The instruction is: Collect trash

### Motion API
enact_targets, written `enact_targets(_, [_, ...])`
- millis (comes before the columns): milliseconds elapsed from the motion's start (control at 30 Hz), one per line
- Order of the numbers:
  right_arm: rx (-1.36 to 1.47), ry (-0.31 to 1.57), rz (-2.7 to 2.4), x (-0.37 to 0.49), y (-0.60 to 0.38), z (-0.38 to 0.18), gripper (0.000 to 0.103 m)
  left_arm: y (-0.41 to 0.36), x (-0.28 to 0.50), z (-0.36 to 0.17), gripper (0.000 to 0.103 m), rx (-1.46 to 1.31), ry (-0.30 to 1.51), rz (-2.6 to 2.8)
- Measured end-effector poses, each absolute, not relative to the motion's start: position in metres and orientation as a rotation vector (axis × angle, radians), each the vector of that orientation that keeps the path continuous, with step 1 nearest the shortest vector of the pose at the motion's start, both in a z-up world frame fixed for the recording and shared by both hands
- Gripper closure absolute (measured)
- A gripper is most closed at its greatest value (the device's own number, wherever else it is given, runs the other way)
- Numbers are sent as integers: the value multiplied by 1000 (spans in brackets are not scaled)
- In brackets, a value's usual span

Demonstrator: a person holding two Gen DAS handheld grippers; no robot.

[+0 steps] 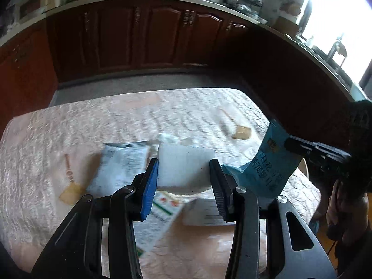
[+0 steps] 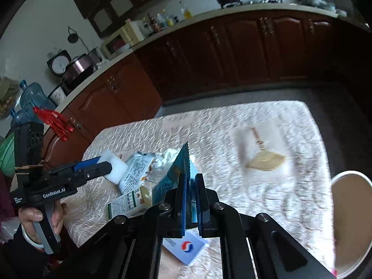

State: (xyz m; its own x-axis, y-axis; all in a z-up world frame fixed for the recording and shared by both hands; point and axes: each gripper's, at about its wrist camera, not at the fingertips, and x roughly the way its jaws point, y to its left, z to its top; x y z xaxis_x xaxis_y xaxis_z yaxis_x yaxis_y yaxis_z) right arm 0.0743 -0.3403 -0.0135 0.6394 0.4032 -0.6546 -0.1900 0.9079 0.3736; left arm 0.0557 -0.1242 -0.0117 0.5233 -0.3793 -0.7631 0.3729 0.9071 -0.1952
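My left gripper (image 1: 183,169) is shut on a white foam block (image 1: 183,165) and holds it above the table; the left gripper also shows in the right wrist view (image 2: 105,166) with the block (image 2: 116,167). My right gripper (image 2: 191,186) is shut on a blue snack wrapper (image 2: 174,176), lifted off the table; in the left wrist view the wrapper (image 1: 269,162) hangs at the right from the right gripper (image 1: 288,144). Other wrappers lie below: a white printed packet (image 1: 121,167), a green-and-white packet (image 1: 160,214) and a white card (image 2: 188,248).
The table has a pale pink quilted cloth (image 1: 69,127). A paper cup (image 2: 351,223) stands at the right edge. Tan scraps (image 2: 267,160) (image 1: 69,193) lie on the cloth. Dark wooden cabinets (image 1: 139,37) and a kitchen counter lie beyond.
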Motion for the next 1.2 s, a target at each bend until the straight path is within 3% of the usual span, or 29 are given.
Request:
enact_targets(433, [325,810,186,39,-417,-6,101,-210,46,-8,61,60,925,-580])
enact_targets(467, [333,834,172,39,-420,-12,96,-213,44,-8,61,65,927,-582])
enact_targets(533, [395,907,173,41,-425,-28,77,-215,44,-9,61,71,932,-581])
enact_targets(567, [419,921,182,42,-426,-34,59,-215,43,-10,61,73,934,-578])
enact_targets(600, [447,933,191,43,-427,-41,49,-214,43,-10,61,73,935,-575])
enact_targets(767, [510,1031,199,62,-420,-78,46,-201,45,-12,61,71,937,-546])
enact_targets(800, [518,1052,210,67,-418,-85,36,-197,46,-12,61,69,935,-538])
enact_targets(867, [539,1083,228,74,-411,-94,27,-190,47,-12,61,63,935,-526])
enact_targets(1200, [408,1130,247,89,-359,-105,22,-169,54,-18,61,28,945,-498])
